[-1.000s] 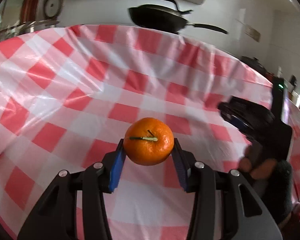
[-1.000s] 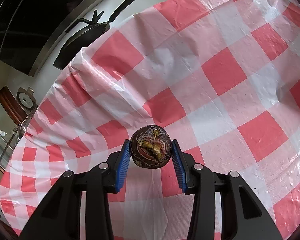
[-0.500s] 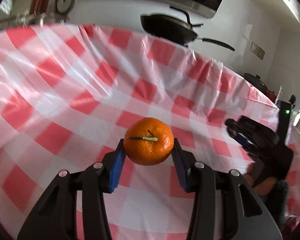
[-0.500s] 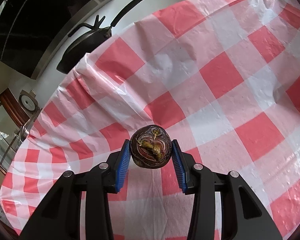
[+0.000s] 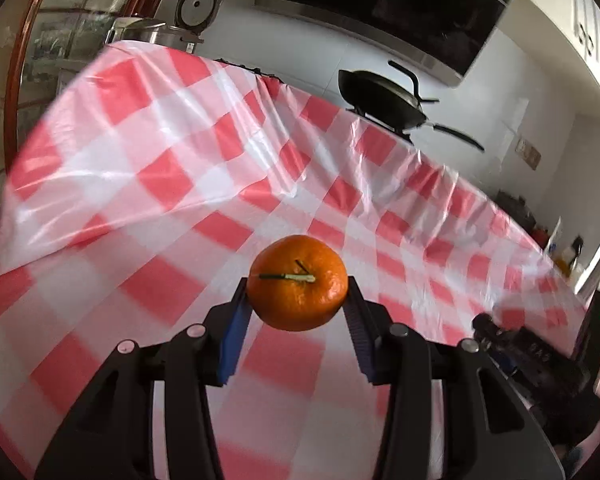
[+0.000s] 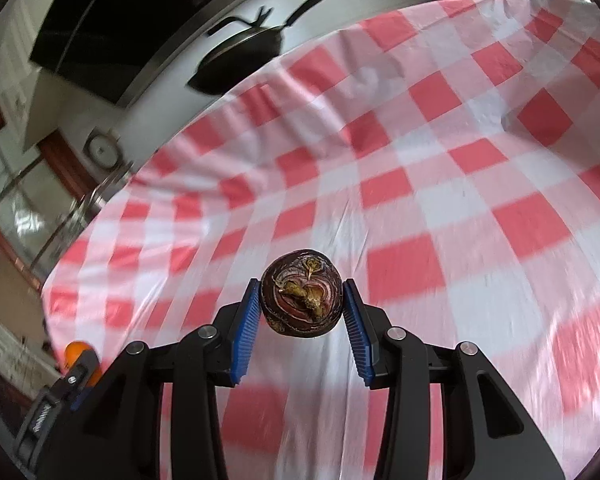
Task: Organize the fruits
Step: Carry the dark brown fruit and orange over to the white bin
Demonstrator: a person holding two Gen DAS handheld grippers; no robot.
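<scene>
My left gripper (image 5: 297, 294) clenches a round orange mandarin (image 5: 297, 282); firm, light, gripped mid-sides. My right gripper (image 6: 302, 298) clenches a dark purple mangosteen (image 6: 302, 292); hard-shelled, I judge.

The checked cloth (image 6: 480, 240) smears with blur — the orange fruit (image 6: 76, 354) at the left edge is half-hidden, perhaps a tangerine.
</scene>
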